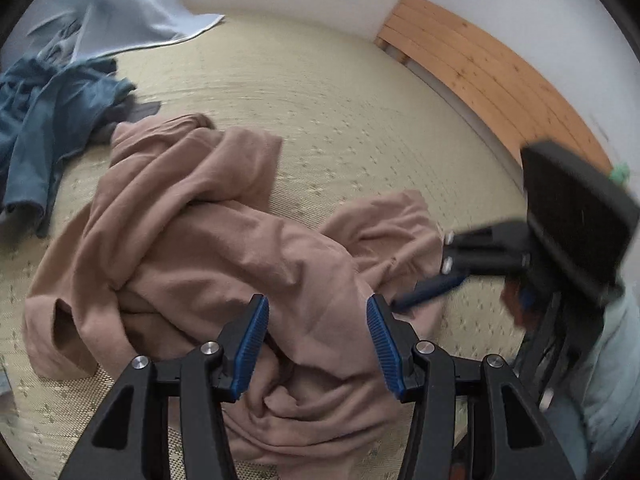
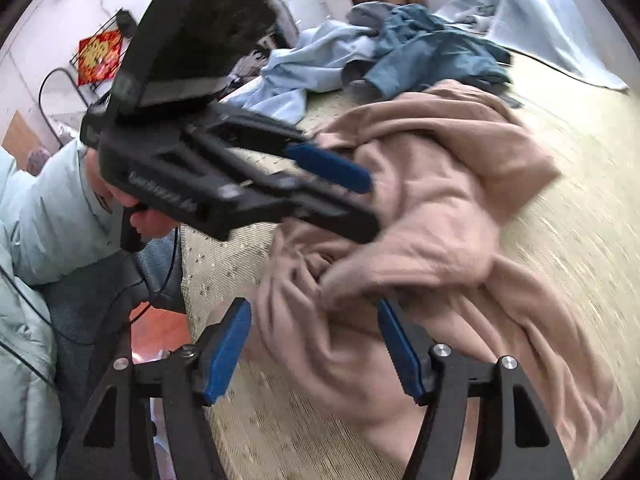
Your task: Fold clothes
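A crumpled tan garment (image 1: 200, 240) lies in a heap on the woven mat (image 1: 340, 112). My left gripper (image 1: 317, 308) hangs just over the heap's near part, jaws open, nothing pinched between the blue pads (image 1: 250, 344). My right gripper (image 2: 312, 312) is open too. A fold of the tan garment (image 2: 420, 208) bulges between its fingers and brushes the right pad, with a gap at the left pad. Each gripper shows in the other's view: the right gripper (image 1: 420, 276) at the garment's right edge, the left gripper (image 2: 370, 206) above the heap.
Dark blue clothes (image 1: 52, 120) are piled at the far left, with a pale blue sheet (image 1: 120, 4) behind them. A wooden bed frame (image 1: 480, 68) runs along the white wall. A person's pale green sleeve (image 2: 44, 216) is at the left in the right wrist view.
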{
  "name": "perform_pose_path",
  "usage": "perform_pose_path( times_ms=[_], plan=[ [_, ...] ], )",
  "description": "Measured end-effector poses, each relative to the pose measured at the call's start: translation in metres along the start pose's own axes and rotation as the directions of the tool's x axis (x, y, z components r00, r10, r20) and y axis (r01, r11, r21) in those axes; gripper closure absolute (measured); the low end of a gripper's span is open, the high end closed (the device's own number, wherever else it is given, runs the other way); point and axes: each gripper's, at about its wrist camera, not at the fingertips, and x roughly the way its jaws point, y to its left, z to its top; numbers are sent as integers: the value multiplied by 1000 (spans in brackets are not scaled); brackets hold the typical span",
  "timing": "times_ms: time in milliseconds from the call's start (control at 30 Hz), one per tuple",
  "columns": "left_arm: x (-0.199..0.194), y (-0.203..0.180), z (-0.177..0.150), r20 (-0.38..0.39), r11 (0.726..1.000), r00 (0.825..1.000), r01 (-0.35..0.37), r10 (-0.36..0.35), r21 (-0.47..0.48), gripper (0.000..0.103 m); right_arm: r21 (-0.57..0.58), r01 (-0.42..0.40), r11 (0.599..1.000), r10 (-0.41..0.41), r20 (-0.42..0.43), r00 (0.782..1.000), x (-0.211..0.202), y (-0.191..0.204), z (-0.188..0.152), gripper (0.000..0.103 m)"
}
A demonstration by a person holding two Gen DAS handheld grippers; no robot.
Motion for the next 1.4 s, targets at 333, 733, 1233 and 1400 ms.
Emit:
perform_pose_path(
  times_ms=[333, 733, 1233, 1400],
  plan=[
    [23, -44, -7, -45, 975, 989, -133, 143, 177, 48, 175, 126, 976, -150, 126, 981, -48, -45, -20, 33],
    [-17, 11, 4, 63, 998, 997, -49, 52, -49, 91, 138, 132, 982, -153, 158, 976, -43, -34, -6, 33],
    [-116, 113, -5, 410, 887, 899, 309, -154, -345, 94, -17, 213, 977, -199, 283, 938, -11, 9, 53, 33],
    [-140, 125, -11, 494, 864, 851, 376, -178, -334, 94, -36, 244, 969, -221, 312, 924, 4, 20, 74, 33]
  ],
)
